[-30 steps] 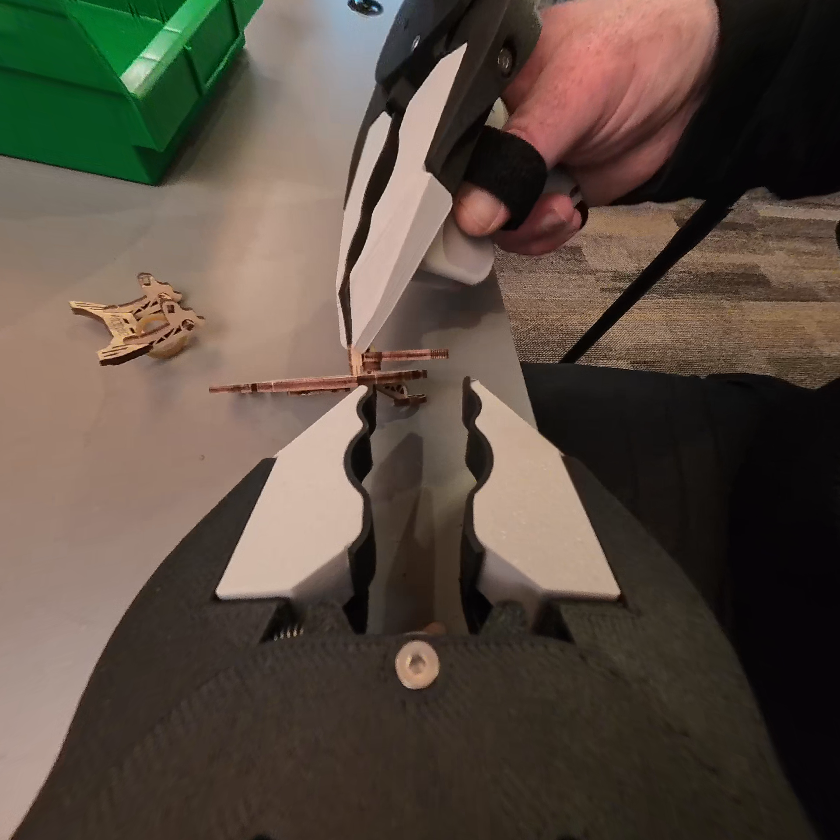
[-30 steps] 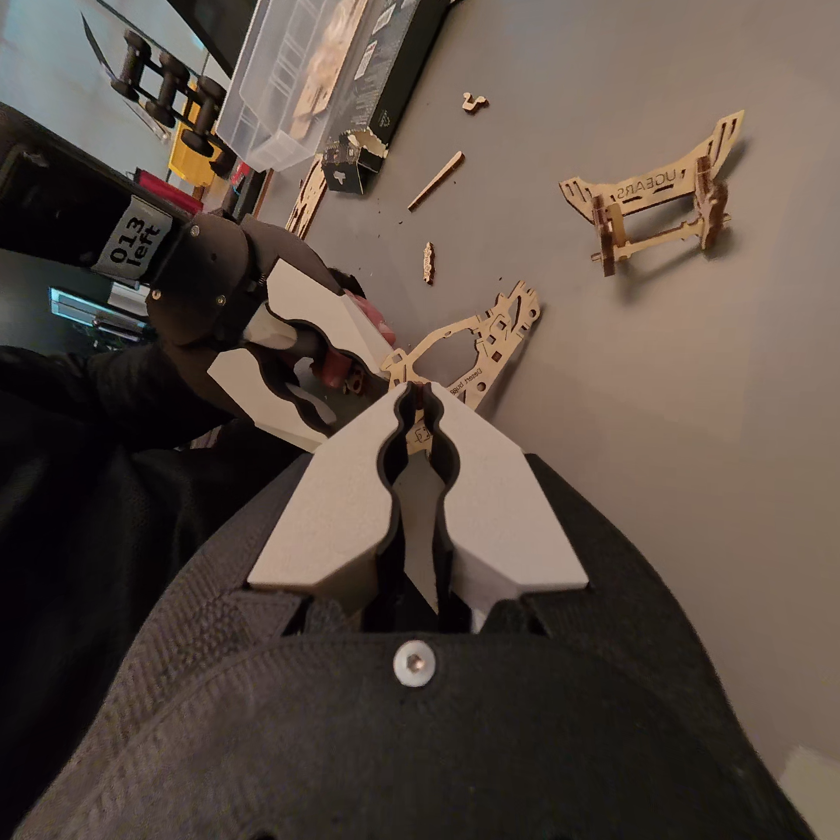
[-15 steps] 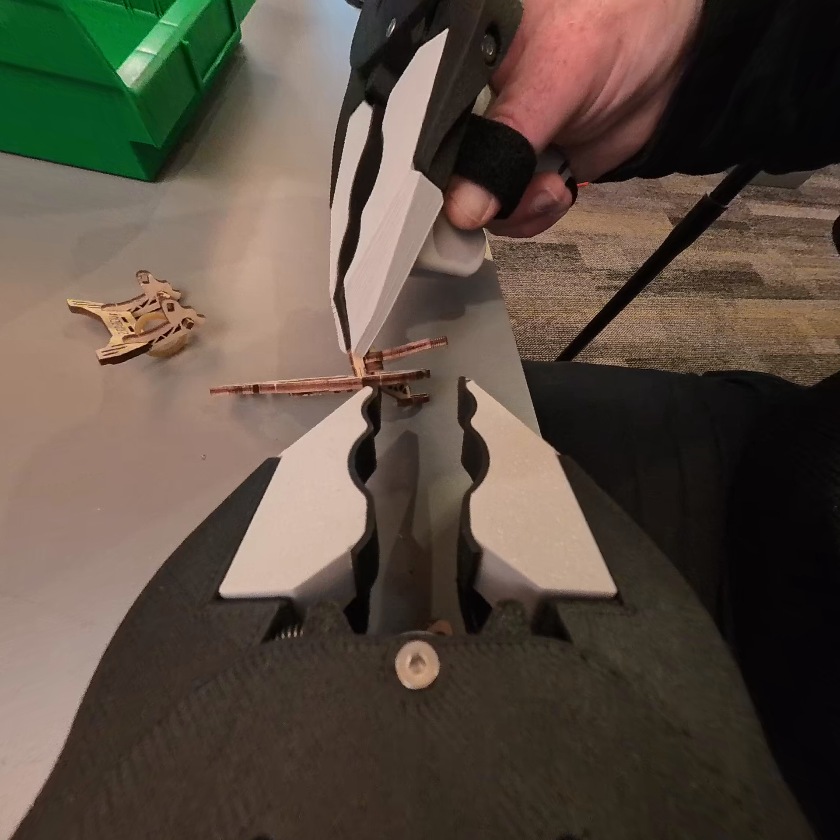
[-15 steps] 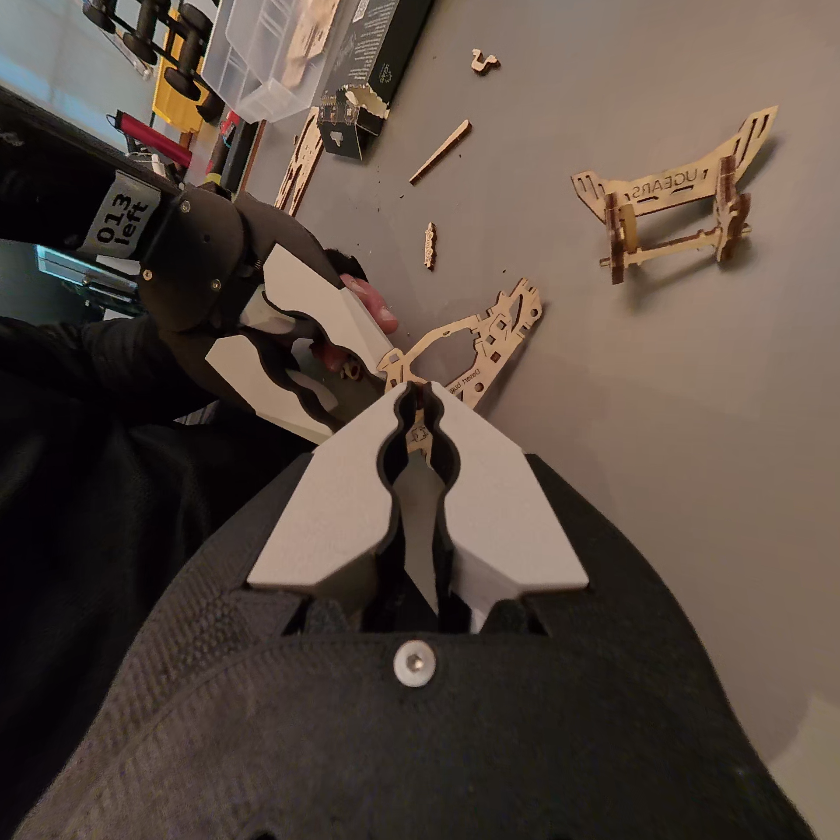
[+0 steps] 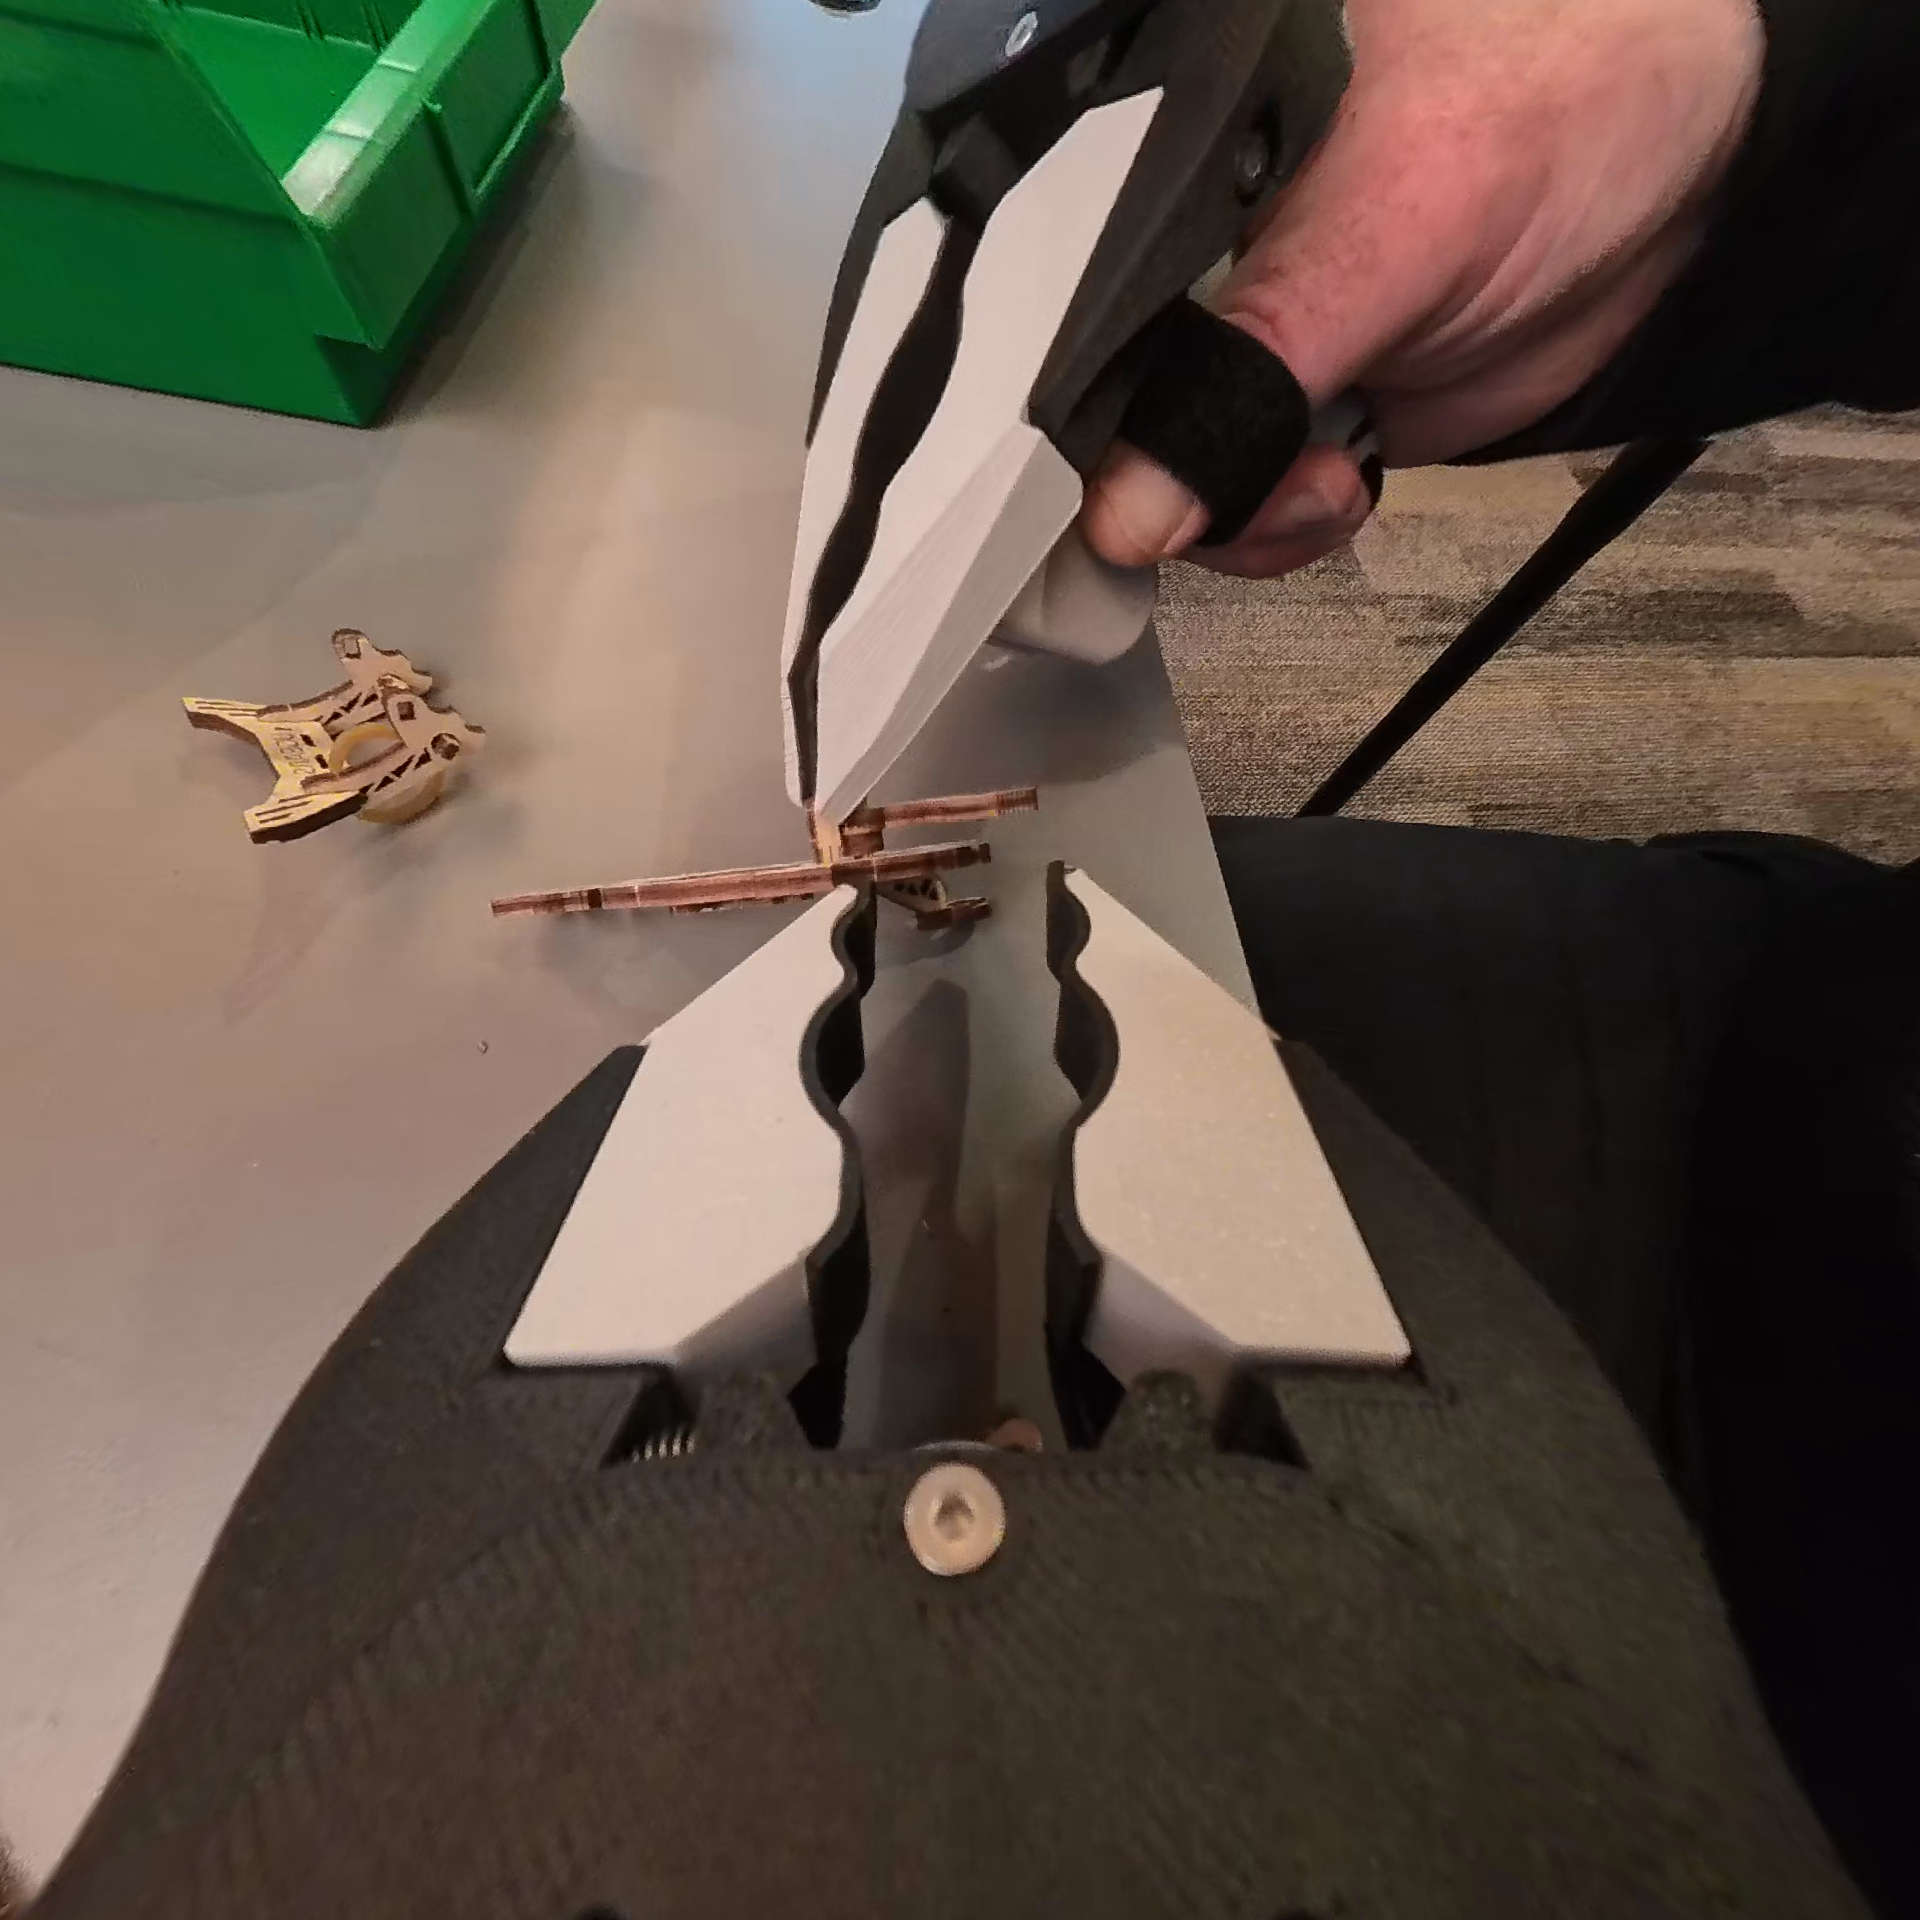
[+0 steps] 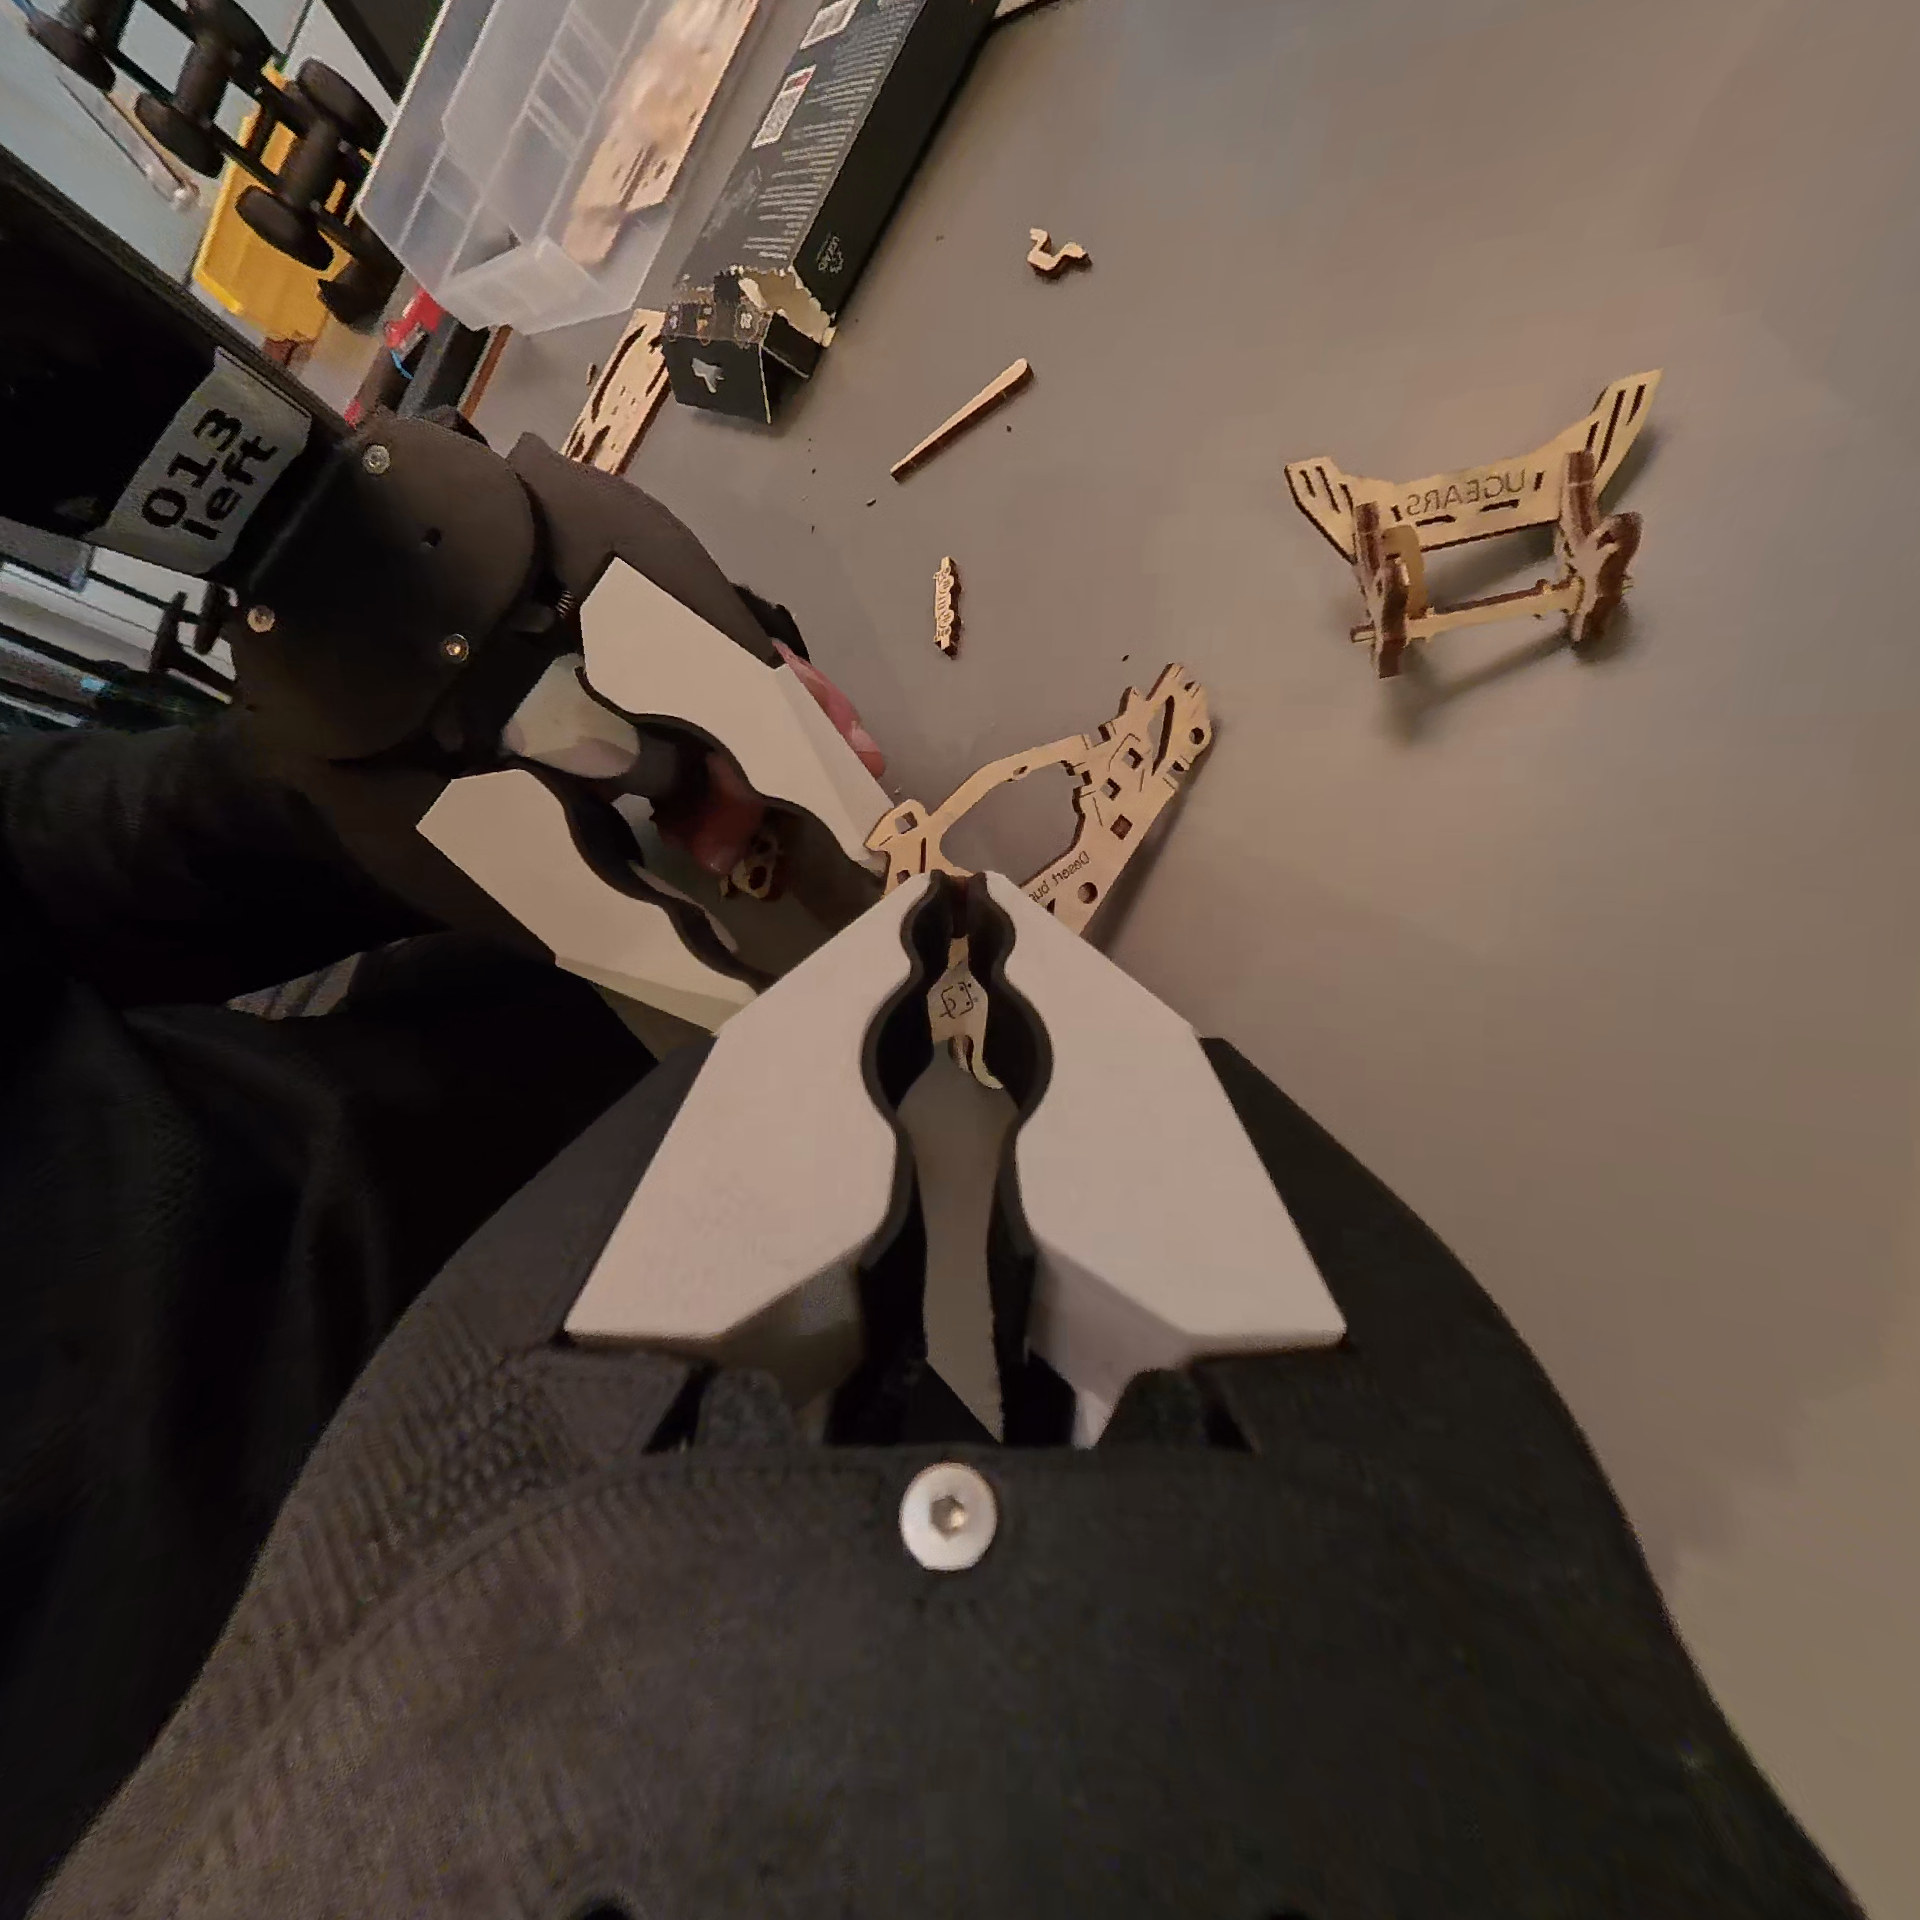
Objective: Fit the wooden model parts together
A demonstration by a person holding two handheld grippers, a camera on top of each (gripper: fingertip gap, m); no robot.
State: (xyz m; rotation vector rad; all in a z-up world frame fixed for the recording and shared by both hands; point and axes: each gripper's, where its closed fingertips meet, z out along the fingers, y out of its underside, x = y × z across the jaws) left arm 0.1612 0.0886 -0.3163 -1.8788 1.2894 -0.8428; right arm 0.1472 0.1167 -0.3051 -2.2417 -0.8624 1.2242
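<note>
Right wrist view: the right gripper (image 6: 961, 904) is pinching a small wooden tab (image 6: 958, 1003) into the flat chassis plate (image 6: 1081, 805) — the left gripper (image 5: 951, 883) is hovering released beside it

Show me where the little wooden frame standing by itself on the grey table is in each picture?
Left wrist view: the small pale wooden frame stands far left, before the green bin.
Right wrist view: it stands upper right, apart from everything.
Shared landmark: the flat wooden plate that the shut right gripper pinches.
</note>
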